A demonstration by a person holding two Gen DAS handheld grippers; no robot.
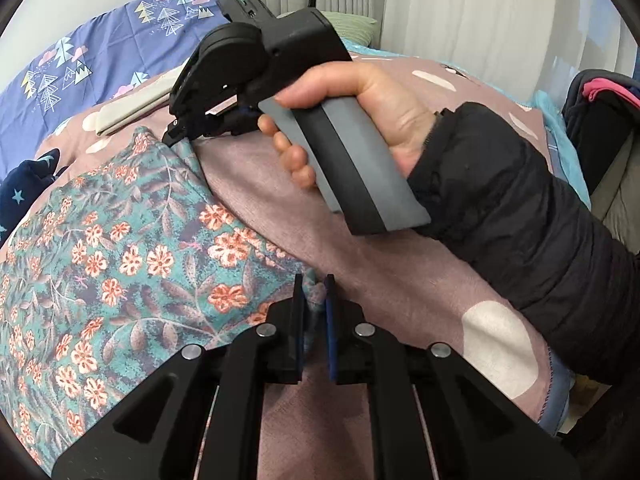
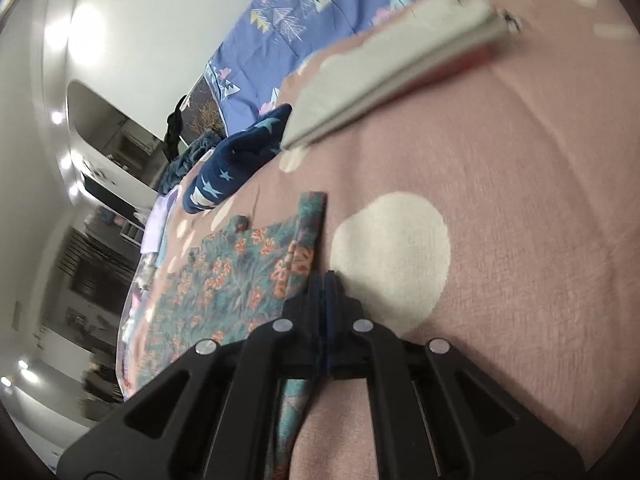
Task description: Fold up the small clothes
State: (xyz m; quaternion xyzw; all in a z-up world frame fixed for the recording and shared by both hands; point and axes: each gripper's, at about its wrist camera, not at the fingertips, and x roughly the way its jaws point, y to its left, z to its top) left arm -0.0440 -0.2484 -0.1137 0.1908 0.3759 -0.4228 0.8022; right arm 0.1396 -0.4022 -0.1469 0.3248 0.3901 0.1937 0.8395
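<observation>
Two grippers work one floral garment (image 1: 120,248) spread on the pink spotted blanket (image 1: 420,280), its long axis running away from the left wrist camera toward a folded beige cloth (image 1: 132,110). Teal fabric (orange blossoms, mauve leaves) lies mostly flat. The left gripper (image 1: 314,292) pinches its near edge; the right gripper (image 2: 325,280), held by a hand (image 1: 380,116), is clamped on a rolled hem.

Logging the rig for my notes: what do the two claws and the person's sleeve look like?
Both claws, left claw and right claw, are matte black linkages with silver rivets and thin blue-padded fingers. The right claw's handle is grey with a black stripe, and a green light glows on its top. The sleeve is black and quilted.
</observation>
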